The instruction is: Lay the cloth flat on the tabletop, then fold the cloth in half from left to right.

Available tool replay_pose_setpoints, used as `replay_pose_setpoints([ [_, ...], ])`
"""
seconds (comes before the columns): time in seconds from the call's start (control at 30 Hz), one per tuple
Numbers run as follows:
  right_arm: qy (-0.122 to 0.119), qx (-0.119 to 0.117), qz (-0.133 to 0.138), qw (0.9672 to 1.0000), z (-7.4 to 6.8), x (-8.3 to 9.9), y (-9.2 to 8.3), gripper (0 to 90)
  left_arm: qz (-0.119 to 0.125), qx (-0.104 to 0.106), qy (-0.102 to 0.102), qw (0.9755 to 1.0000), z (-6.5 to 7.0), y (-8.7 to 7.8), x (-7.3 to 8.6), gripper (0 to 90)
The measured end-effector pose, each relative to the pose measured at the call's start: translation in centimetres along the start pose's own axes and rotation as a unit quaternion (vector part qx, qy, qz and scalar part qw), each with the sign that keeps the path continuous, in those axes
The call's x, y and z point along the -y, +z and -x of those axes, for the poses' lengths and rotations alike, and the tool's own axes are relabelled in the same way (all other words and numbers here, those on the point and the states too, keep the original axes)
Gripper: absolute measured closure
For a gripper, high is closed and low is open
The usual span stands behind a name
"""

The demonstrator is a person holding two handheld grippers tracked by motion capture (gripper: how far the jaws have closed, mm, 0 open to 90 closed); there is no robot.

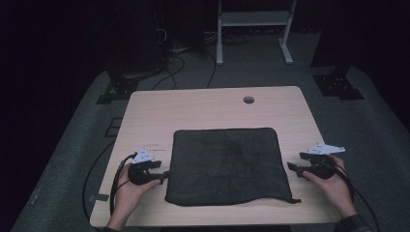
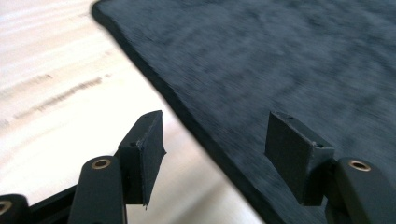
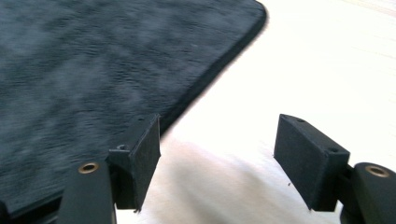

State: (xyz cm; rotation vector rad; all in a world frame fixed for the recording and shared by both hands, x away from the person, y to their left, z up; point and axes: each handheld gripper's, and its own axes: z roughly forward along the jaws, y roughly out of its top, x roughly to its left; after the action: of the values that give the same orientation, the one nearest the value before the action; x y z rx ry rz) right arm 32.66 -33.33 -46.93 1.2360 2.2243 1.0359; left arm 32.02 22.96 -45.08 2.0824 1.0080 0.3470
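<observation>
Two claws: I see my left claw (image 1: 167,175) and right claw (image 1: 291,167) both parted, gripping nothing.
Cloth: dark cloth (image 1: 227,164) flat on the tabletop (image 1: 203,106) between them, near-square, no clear long axis.
Hard to see: blurred nap; near-right corner tag unclear.

Dark grey cloth (image 1: 226,164) flat, spread square, mid-table near front edge, loose thread at corner.
</observation>
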Motion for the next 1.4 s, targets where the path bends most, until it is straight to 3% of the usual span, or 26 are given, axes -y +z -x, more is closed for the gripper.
replay_pose_setpoints([
  [0.17,0.01,0.02,-0.014,0.9996,0.9,0.3,0.8,30.5,0.0,-0.014,-0.005,0.9999,-1.0,1.9,-0.5,41.2],
  [0.37,0.016,0.02,-0.022,0.9994,1.2,0.7,1.2,31.0,-0.004,-0.034,-0.015,0.9993,-1.6,3.5,-1.2,42.5],
  [0.57,0.015,0.018,-0.015,0.9996,1.2,0.8,1.3,30.7,-0.017,-0.045,-0.012,0.9988,-1.6,4.8,-1.4,43.2],
  [0.77,0.015,0.018,-0.005,0.9997,1.2,1.0,1.4,30.2,-0.02,-0.063,-0.005,0.9978,-1.1,5.1,-1.5,43.7],
  [0.9,0.015,0.018,-0.005,0.9997,1.2,1.0,1.4,30.1,-0.017,-0.074,-0.014,0.997,-0.7,5.1,-1.5,44.7],
  [1.1,0.015,0.018,-0.005,0.9997,1.2,1.0,1.4,30.1,-0.005,-0.065,-0.02,0.9977,0.1,5.2,-1.3,69.7],
  [1.23,0.014,0.017,-0.005,0.9997,1.2,1.0,1.4,29.8,-0.003,-0.052,-0.044,0.9977,0.0,5.2,-1.3,81.2],
  [1.4,0.013,0.016,-0.005,0.9998,1.2,1.0,1.4,28.9,-0.012,-0.052,-0.049,0.9974,0.1,5.3,-1.6,86.7],
])
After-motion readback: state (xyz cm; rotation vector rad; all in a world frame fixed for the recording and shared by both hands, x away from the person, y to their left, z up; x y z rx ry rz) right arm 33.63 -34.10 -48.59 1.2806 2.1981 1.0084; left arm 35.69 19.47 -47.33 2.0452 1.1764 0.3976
